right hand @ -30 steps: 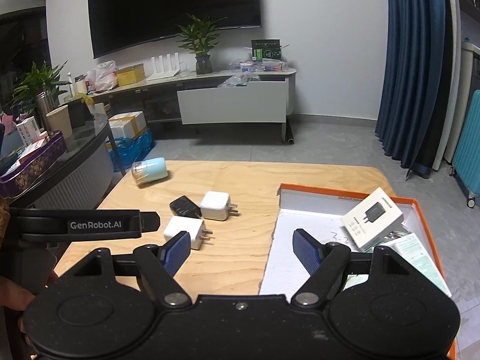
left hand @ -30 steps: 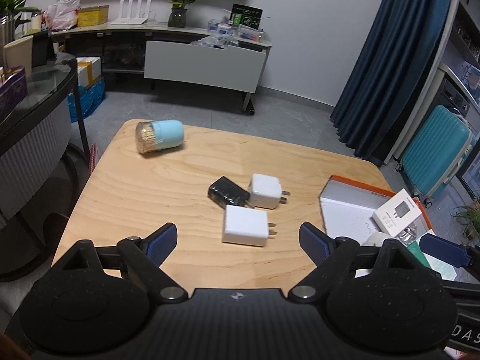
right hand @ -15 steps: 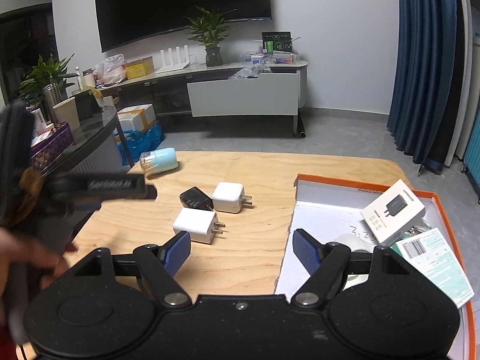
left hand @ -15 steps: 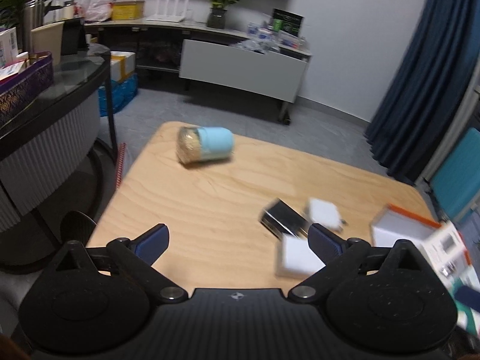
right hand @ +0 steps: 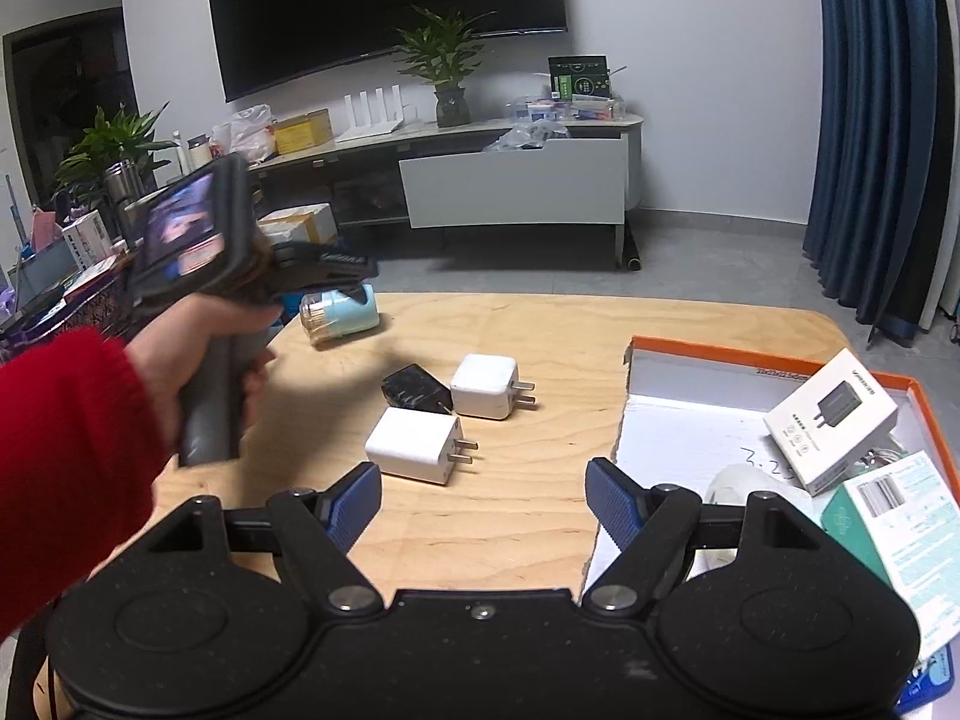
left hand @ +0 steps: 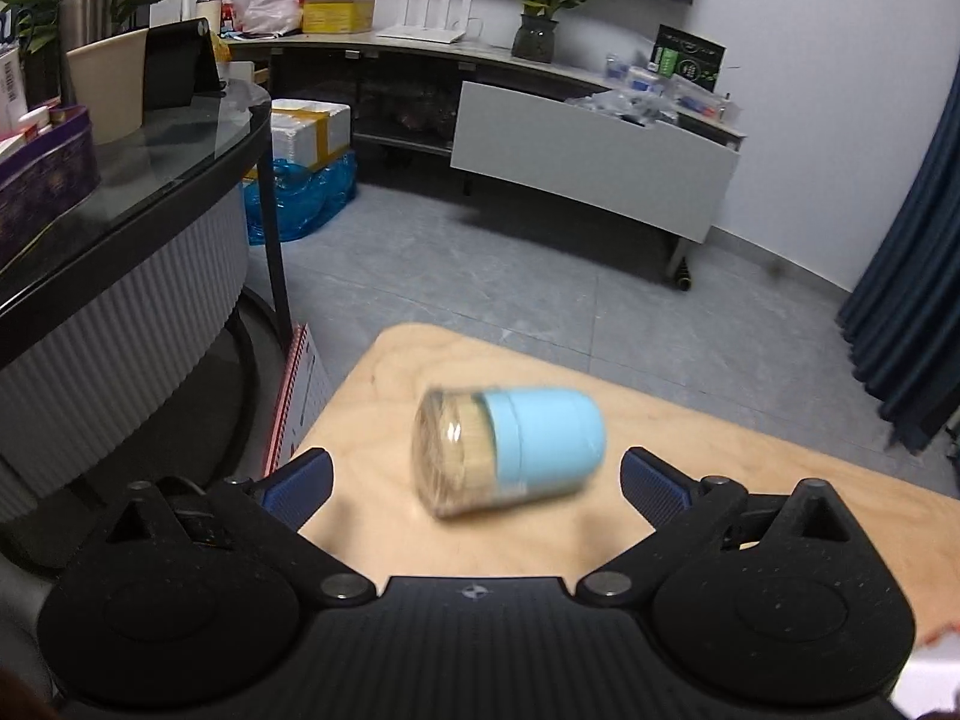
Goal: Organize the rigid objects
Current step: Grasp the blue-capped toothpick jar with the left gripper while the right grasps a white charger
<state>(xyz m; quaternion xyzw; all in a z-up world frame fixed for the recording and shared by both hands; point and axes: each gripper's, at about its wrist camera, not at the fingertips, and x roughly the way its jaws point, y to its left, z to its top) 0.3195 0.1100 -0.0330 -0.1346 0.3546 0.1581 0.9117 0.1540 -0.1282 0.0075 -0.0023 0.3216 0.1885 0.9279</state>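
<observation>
A toothpick jar with a light-blue cap (left hand: pixel 510 450) lies on its side near the far left corner of the wooden table (left hand: pixel 780 510). My left gripper (left hand: pixel 477 483) is open, its fingers on either side of the jar and just short of it; it also shows in the right wrist view (right hand: pixel 336 276) over the jar (right hand: pixel 342 318). Two white chargers (right hand: pixel 420 444) (right hand: pixel 486 387) and a black charger (right hand: pixel 414 387) lie mid-table. My right gripper (right hand: pixel 483 504) is open and empty, near the table's front edge.
An orange-rimmed open box (right hand: pixel 774 366) at the right holds a white charger carton (right hand: pixel 831 423) and a teal-and-white packet (right hand: pixel 900 516). A dark glass-topped counter (left hand: pixel 120 192) stands left of the table. A TV cabinet (right hand: pixel 516 180) is behind.
My left gripper has swung left and forward from the chargers to the blue-capped jar, which now sits between its open fingers. My right gripper has stayed nearly still.
</observation>
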